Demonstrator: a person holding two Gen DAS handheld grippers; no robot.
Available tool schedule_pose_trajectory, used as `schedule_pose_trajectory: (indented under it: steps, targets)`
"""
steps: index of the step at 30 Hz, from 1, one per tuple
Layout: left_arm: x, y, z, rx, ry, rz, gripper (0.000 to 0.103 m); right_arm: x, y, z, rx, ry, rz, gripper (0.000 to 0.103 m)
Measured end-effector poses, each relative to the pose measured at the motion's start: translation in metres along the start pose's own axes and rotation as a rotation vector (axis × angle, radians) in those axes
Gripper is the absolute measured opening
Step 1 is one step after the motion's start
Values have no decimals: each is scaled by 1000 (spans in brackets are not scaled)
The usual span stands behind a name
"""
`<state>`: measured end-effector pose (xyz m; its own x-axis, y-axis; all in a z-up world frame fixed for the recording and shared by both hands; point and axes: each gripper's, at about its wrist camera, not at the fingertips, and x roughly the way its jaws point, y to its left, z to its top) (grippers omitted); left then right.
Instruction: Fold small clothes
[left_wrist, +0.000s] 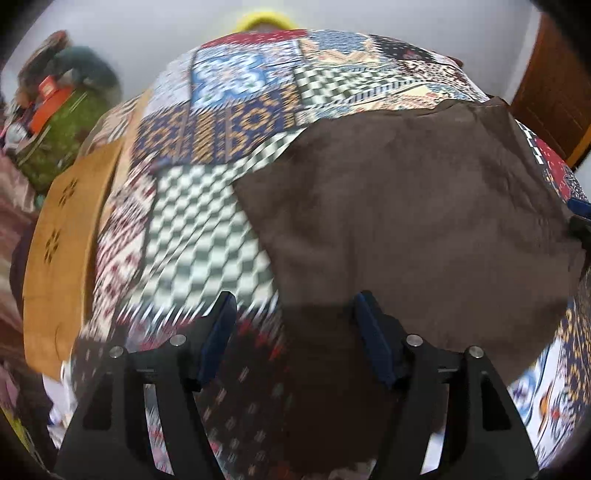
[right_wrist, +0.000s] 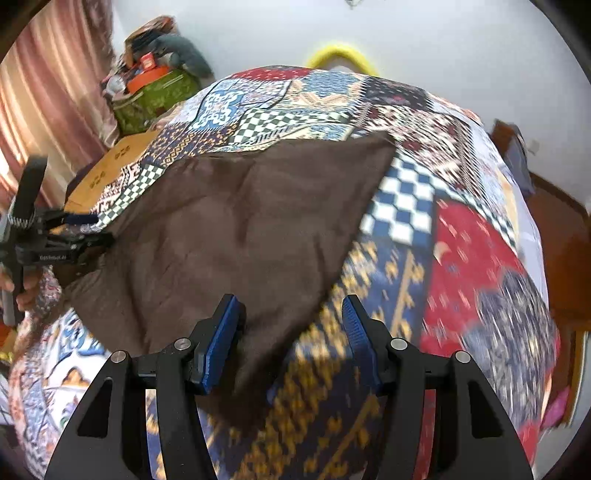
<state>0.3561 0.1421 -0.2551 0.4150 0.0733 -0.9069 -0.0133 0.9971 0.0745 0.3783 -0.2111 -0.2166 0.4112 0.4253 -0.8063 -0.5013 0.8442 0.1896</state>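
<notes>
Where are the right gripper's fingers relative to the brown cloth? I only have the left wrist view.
Observer: The right gripper is open; the brown cloth has its near edge running between the fingers, unpinched.
Operator: What lies under its outer finger?
Observer: The patchwork quilt, with no cloth over it there.
Operator: Can you see my side from there?
Observer: A hand holds the left gripper at the cloth's opposite corner.

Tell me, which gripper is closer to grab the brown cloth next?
Probably the left gripper: the brown cloth lies between its open fingers. The right gripper sits at the edge.
</notes>
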Motion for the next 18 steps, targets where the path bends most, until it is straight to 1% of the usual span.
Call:
schedule_pose_trajectory:
  steps: [3, 5, 7, 10, 12, 15, 17, 18]
  targets:
    - [-13, 11, -19, -24, 3, 1, 69, -18, -2, -13, 61, -22, 25, 54]
    - [-22, 17, -30, -48, 4, -2, 69, -20, -1, -23, 100, -23, 45, 54]
    - [-25, 21, -38, -71, 6, -14, 69, -14, -1, -30, 136, -4, 72, 54]
    - [-30, 21, -47, -89, 15, -9, 69, 2, 0, -35, 195, 23, 99, 54]
    - [-37, 20, -50, -89, 1, -7, 69, 5, 3, -34, 215, 4, 102, 57]
    - [-48, 17, -49, -76, -26, 7, 69, 10, 9, -30, 218, -5, 117, 57]
    - [-52, 17, -46, -70, -39, 18, 69, 12, 15, -31, 199, 0, 125, 51]
    - [-53, 17, -44, -72, -45, 21, 70, 14, 20, -31, 176, 10, 127, 40]
